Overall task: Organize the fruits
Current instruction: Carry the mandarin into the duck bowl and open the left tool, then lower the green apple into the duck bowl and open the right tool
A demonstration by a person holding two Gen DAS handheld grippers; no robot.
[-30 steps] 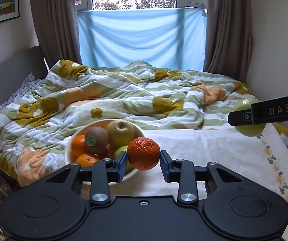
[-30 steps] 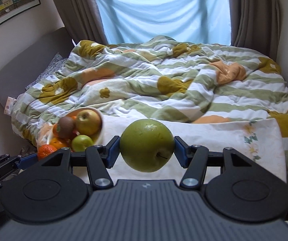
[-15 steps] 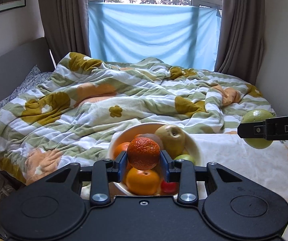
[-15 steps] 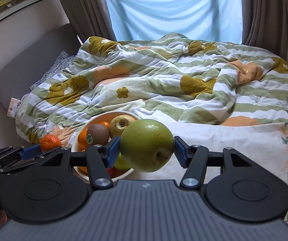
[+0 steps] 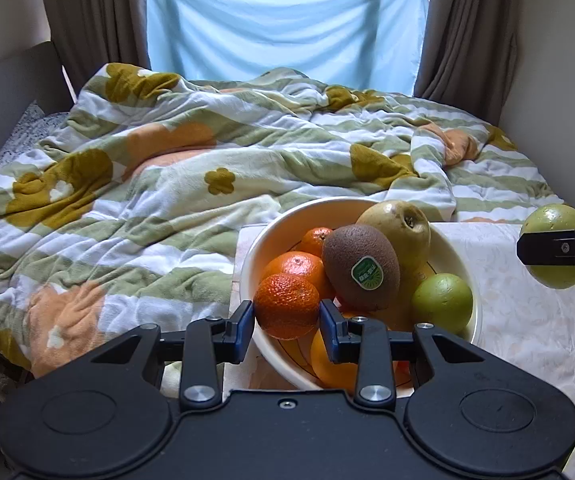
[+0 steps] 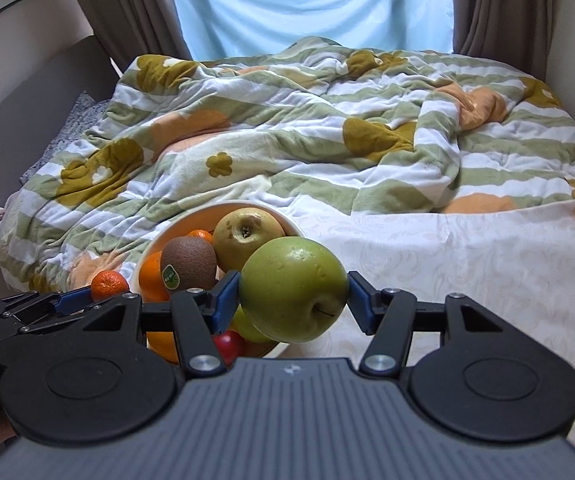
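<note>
**Set both fruits into the crowded bowl gently**

Left tongs (image 5: 287, 317) pinch a mandarin (image 5: 286, 306) at the bowl (image 5: 271, 232) rim; right tongs (image 6: 293, 296) pinch a green apple (image 6: 293, 290) beside it; lower each into a gap before spreading, lest the kiwi (image 5: 361, 266) roll.

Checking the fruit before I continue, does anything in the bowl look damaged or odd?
The yellow apple at the back of the bowl shows brown blemishes near its stem. The kiwi still wears its sticker. Nothing has spilled.
</note>
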